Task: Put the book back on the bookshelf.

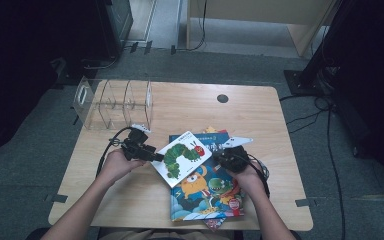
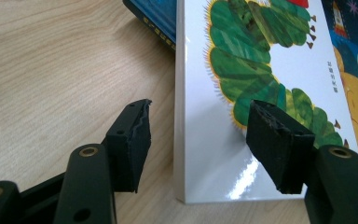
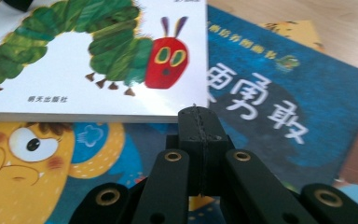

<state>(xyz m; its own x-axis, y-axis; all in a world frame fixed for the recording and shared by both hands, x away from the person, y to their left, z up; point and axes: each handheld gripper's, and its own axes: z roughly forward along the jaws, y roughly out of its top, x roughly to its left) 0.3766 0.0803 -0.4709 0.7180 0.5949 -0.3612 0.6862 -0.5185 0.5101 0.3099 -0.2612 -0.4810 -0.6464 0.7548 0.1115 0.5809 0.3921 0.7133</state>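
left gripper (image 1: 152,156): jaws released, straddling the spine-side corner of the caterpillar book (image 1: 182,156), pads clear of it
right gripper (image 1: 219,157): jaws clenched on nothing, tips at the book's 3 o'clock edge
caterpillar book: white cover, lies tilted on top of the blue monster book (image 1: 207,192), front centre of the desk (image 1: 130,190)
clear organizer (image 1: 115,102): desk's 10 o'clock corner, well apart

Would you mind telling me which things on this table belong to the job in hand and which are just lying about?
In the job:
- white caterpillar book, its corner between the open jaws of the left gripper
- blue monster book under it
- right gripper, jaws shut, resting on the blue book

Lying about:
- clear divided rack at the table's far left
- floor cables
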